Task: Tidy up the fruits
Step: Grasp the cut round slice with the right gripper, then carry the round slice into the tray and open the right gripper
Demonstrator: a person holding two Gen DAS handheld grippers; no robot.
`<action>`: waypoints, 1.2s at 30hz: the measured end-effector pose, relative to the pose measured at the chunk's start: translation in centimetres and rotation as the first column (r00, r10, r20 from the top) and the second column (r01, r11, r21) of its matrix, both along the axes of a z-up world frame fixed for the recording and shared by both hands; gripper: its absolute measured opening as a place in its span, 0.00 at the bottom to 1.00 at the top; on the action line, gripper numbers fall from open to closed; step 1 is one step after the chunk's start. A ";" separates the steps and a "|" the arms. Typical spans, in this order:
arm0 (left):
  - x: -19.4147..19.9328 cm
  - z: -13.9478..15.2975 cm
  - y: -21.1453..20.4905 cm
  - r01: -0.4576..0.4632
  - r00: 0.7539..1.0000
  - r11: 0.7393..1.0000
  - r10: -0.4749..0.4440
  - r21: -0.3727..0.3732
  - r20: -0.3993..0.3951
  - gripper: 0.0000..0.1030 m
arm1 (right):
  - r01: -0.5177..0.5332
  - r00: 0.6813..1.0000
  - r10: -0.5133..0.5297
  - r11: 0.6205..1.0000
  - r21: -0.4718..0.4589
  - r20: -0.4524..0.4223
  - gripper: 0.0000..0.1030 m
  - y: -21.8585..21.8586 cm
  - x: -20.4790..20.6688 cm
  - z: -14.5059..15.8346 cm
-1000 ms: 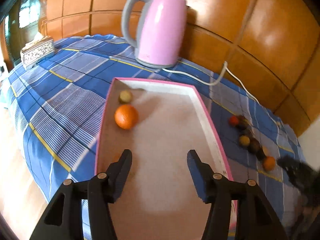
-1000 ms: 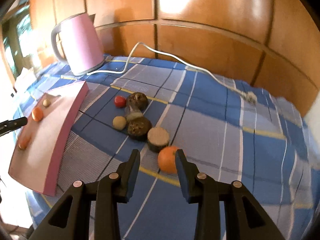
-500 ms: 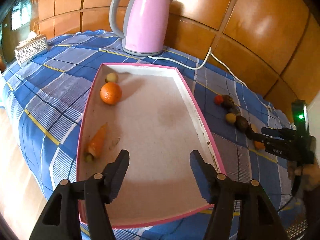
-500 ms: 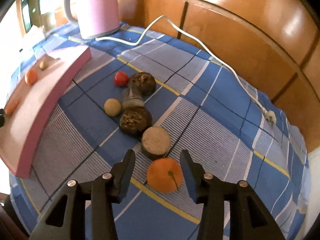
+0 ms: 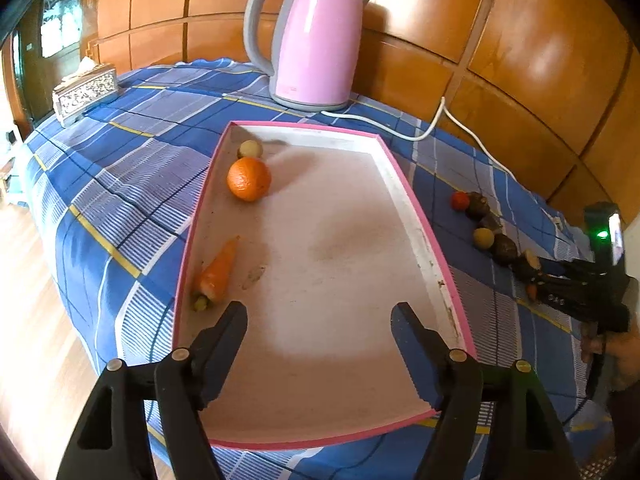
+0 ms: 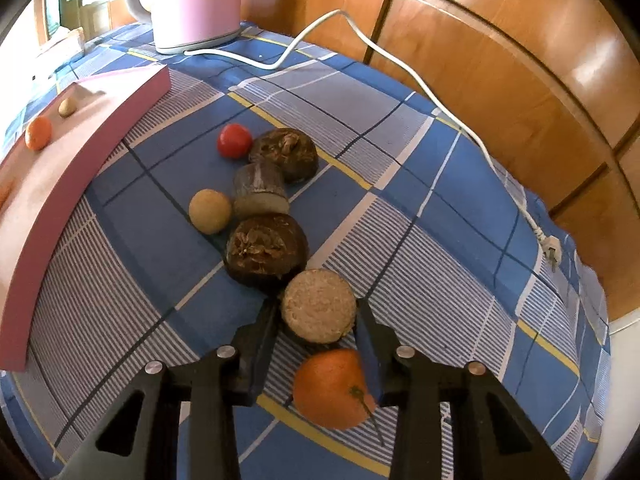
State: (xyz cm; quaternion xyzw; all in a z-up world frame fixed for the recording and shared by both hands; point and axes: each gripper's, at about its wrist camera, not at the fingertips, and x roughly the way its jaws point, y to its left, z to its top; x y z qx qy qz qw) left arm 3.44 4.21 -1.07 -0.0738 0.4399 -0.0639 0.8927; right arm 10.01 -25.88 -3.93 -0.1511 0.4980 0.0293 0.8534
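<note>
We have the right gripper low over the checked tablecloth at the bottom centre of the right wrist view, its jaws spread, with the loose orange between them. To do this pick well, we judge we should centre the orange so both pads meet its widest part. The right pad looks close against the fruit, while the left one stands clearly off. The cut brown root piece sits just beyond, between the fingertips, so we would close gently and lift straight up rather than push forward into it.

The orange is round, bright, with a small green stem scar facing the lower right. We expect it to roll if nudged on one side only.

Further up the frame the row runs on: a dark fibrous tuber, a small tan fruit, another cut root piece, a second dark tuber and a small red fruit.

In the left wrist view, the left gripper hangs spread and empty at the bottom, over the pink-rimmed tray. Along the tray's left side lie a carrot, an orange and a small tan fruit. A pink kettle stands at the top, behind the tray.
</note>
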 end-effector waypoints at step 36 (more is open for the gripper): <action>0.0 0.0 1.2 -0.057 0.998 0.998 0.056 0.017 0.021 0.81 | -0.143 0.989 0.114 0.916 0.376 0.097 0.35 10.6 -4.0 4.5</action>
